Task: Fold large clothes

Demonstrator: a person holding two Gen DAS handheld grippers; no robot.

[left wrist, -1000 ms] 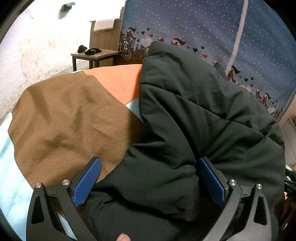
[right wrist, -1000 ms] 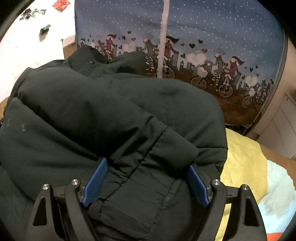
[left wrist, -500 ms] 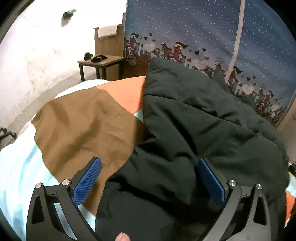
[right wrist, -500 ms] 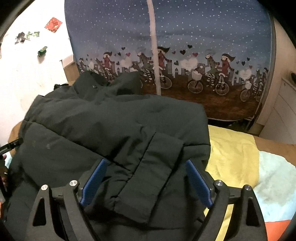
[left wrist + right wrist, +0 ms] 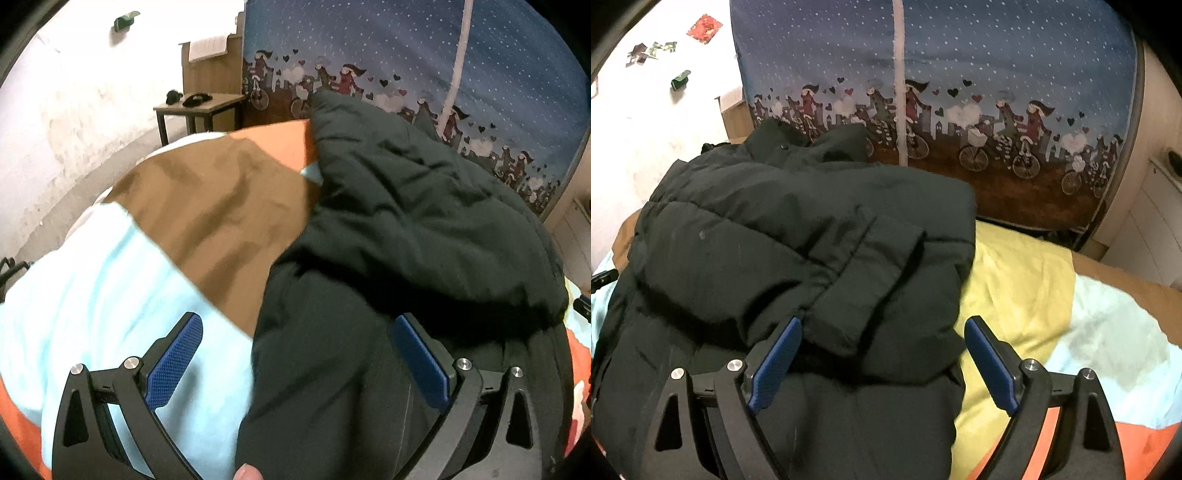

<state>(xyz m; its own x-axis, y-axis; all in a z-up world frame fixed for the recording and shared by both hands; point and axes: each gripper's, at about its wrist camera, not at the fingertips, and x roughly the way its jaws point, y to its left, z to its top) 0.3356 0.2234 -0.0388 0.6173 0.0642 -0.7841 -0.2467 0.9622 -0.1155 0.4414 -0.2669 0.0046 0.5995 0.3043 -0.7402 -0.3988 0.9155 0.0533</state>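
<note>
**Left wrist view catches the side table; right shows the sleeve**

Only the left view shows the wooden table (image 5: pixel 201 105). The right view alone shows a cuffed sleeve (image 5: pixel 864 280) folded across the black padded jacket (image 5: pixel 768 236), which lies bunched on the patchwork bedspread (image 5: pixel 110 291), collar toward the curtain (image 5: pixel 997 74). The left gripper (image 5: pixel 299 358) and right gripper (image 5: pixel 882 365) gape wide, holding nothing.

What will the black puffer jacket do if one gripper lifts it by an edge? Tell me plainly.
The black puffer jacket is probably floppy: its folded layers slump into soft creases on the bedspread. Its puffed quilting suggests it is bulky but light for its size. The shell looks smooth, so lifted by one edge, the top fold would likely slide open.
</note>
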